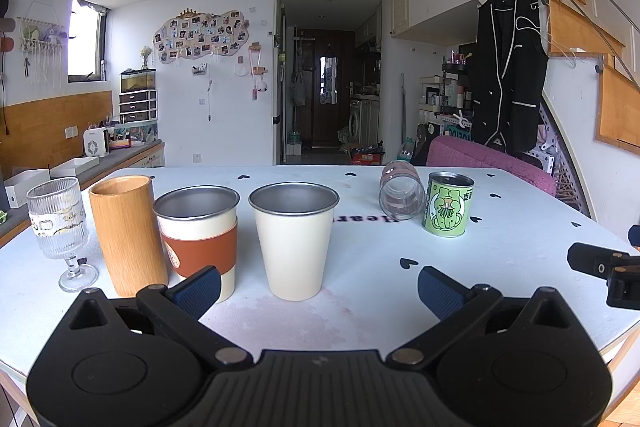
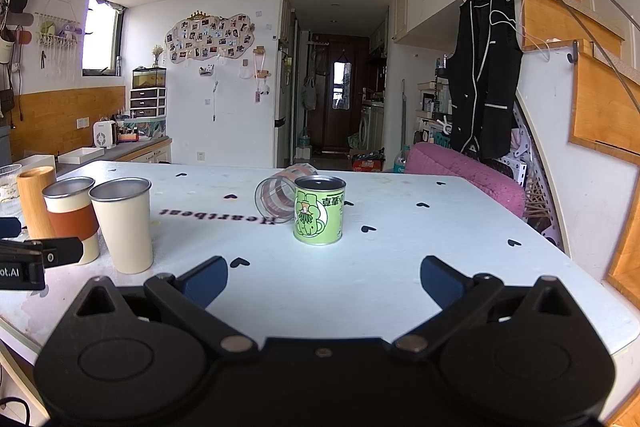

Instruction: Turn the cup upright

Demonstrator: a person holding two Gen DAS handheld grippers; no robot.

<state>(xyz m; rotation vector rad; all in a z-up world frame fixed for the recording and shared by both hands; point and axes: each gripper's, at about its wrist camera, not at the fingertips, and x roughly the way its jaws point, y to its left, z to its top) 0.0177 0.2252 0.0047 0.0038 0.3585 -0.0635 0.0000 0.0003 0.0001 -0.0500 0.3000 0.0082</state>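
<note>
The glass cup [image 2: 280, 199] lies on its side on the white desk [image 2: 400, 267], mouth turned toward the cameras, touching or just behind the left flank of a green can [image 2: 319, 211]. In the left wrist view the same glass cup [image 1: 401, 193] sits just left of the green can [image 1: 448, 205], toward the far half of the desk [image 1: 360, 267].

Left gripper [image 1: 318, 287]: jaws spread wide, nothing between them. It hovers above the near desk edge, facing a plain cream cup [image 1: 294, 239]. Right gripper [image 2: 324, 279]: jaws spread wide, nothing between them, aimed at the green can, with bare desk surface between.

Open room: the desk surface to the right of the green can is bare out to the right edge, and the strip between the right gripper and the can carries only printed black hearts. The far desk edge lies close behind the glass cup.

Left side of the desk, all upright in a row: a ribbed stemmed glass [image 1: 60, 227], a wooden tumbler [image 1: 126, 231], a cream cup with a brown sleeve [image 1: 198, 231], then the plain cream cup.

Writing: the desk print beside the glass cup reads "Heartbeat", upside down from the cameras. The green can carries a cartoon elephant and Chinese characters, too small to read fully. In the right wrist view, the side of the left gripper shows the partial text "ot.AI".
</note>
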